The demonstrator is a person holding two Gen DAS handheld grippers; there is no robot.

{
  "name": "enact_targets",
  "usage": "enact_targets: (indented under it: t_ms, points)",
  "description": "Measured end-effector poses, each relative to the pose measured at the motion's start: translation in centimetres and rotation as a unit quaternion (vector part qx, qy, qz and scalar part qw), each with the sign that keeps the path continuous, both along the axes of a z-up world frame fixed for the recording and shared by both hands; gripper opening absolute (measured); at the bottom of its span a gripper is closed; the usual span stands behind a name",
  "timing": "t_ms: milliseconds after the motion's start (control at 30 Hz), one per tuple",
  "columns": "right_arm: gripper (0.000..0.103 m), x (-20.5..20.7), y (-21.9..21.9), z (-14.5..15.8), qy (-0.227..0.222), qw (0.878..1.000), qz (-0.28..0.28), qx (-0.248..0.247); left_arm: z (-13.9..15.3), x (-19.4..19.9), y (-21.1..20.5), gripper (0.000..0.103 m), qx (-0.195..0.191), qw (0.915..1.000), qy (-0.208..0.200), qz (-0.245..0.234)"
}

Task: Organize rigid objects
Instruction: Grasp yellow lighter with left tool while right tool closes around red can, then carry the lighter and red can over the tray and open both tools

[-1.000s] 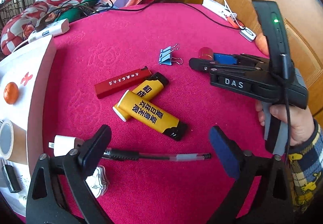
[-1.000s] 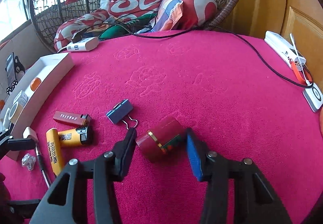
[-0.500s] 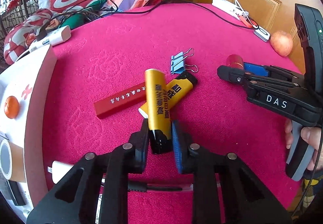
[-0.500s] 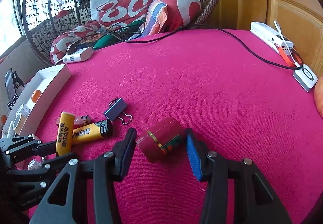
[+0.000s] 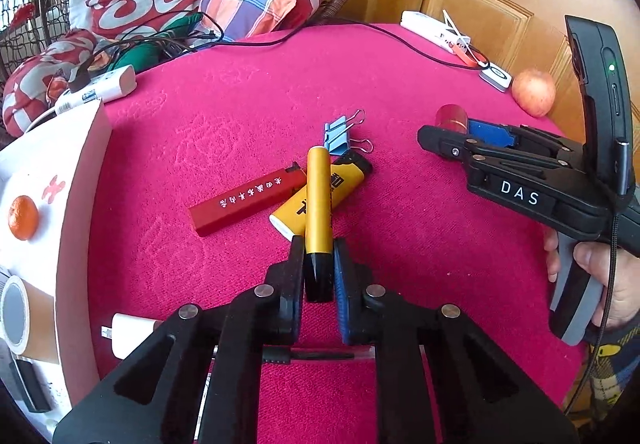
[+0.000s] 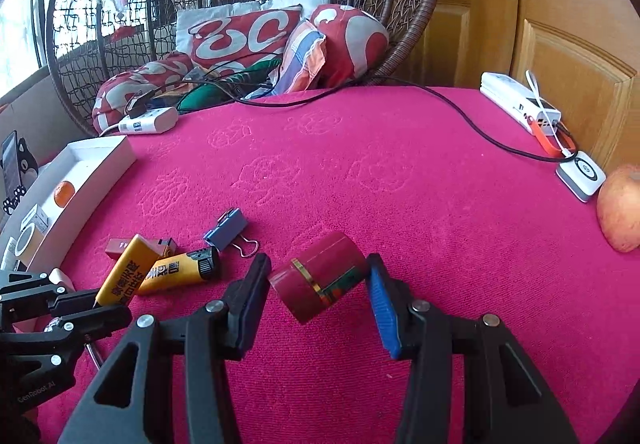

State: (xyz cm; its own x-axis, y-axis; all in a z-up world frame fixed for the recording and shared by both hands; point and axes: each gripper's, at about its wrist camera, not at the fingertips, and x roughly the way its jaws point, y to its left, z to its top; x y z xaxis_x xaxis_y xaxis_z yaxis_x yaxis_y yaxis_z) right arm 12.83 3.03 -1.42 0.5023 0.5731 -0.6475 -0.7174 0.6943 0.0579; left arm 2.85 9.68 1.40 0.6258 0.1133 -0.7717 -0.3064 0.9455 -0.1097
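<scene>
My left gripper is shut on the black end of a yellow lighter, which points away, raised over a second yellow lighter and a flat red lighter on the pink cloth. In the right wrist view the left gripper and its lighter show at the lower left. My right gripper is shut on a dark red cylindrical tin with a gold band, held on its side just over the cloth. The left wrist view shows that gripper and the tin at the right.
A blue binder clip lies beyond the lighters. A white box at the left holds an orange and a tape roll. A pen and white plug lie beneath my left gripper. An apple, power strip and cable sit at the far right.
My left gripper, open over the lighters a second ago, has shut on the nearer yellow lighter and swung it to point away, off the cloth. The right gripper keeps its hold on the tin.
</scene>
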Motion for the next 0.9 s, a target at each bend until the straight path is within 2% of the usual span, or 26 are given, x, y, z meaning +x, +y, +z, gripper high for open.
enact_targets:
  t_ms: [367,567,733,900]
  points:
    - [0.048,-0.1,-0.1,0.1,-0.011,1.0,-0.003,0.002,2.0,-1.5,0.3,0.013,-0.013,0.9993,-0.034,0.004]
    - [0.048,-1.7,-1.1,2.3,0.0,0.998,0.01,0.065,4.7,-4.0,1.9,0.013,-0.001,0.9973,-0.07,0.022]
    - [0.048,-4.6,0.5,5.8,-0.006,0.993,0.059,0.099,6.1,-6.8,4.8,0.013,-0.004,0.9935,-0.097,0.059]
    - [0.048,-8.7,4.5,7.2,-0.001,0.986,0.131,0.101,7.0,-10.7,8.8,0.013,-0.005,0.9856,-0.122,0.117]
